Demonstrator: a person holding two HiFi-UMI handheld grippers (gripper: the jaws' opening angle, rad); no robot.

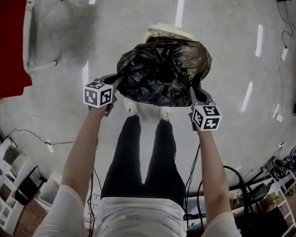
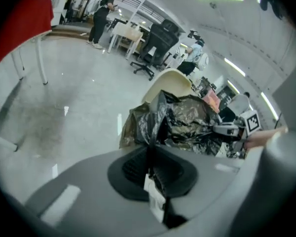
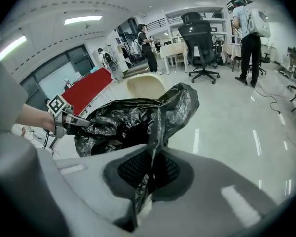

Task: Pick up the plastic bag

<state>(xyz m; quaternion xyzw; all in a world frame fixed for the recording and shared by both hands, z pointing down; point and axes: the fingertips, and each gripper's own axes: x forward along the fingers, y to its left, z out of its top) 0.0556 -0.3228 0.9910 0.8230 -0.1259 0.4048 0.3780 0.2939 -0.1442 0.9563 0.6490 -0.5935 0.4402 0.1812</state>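
**Bag pinched at both ends, slung between the two grippers**

Film from the bag's rim is trapped in each pair of jaws. The left gripper (image 2: 150,152) is clenched on a thin fold of black plastic that runs up out of its dark pads. The right gripper (image 3: 154,154) is clamped on another fold in the same way, with a strip trailing down behind the pads. Neither pair shows any gap around the film.

From the head view, the plastic bag (image 1: 163,70) swells away from the left jaws toward 2 o'clock and from the right jaws toward 10 o'clock. Its bulk therefore sits between and just ahead of the two grippers. Its long axis runs 9 to 3 o'clock, along the line that joins the two pinch points. The left grip is at about 8 o'clock on the bag and the right grip at about 4 o'clock. Neither hand is nearer, since both are already on it. The lift probably depends on both rising evenly so that the sling stays level. Whether the bag's underside is clear of everything below cannot be told.

At 12 o'clock beyond the bag a cream rounded object (image 1: 168,31) shows from behind it. A red table (image 1: 7,38) stands well apart at 9 o'clock.

Count: one bag, two grippers, two gripped folds, one cream object, one red table.
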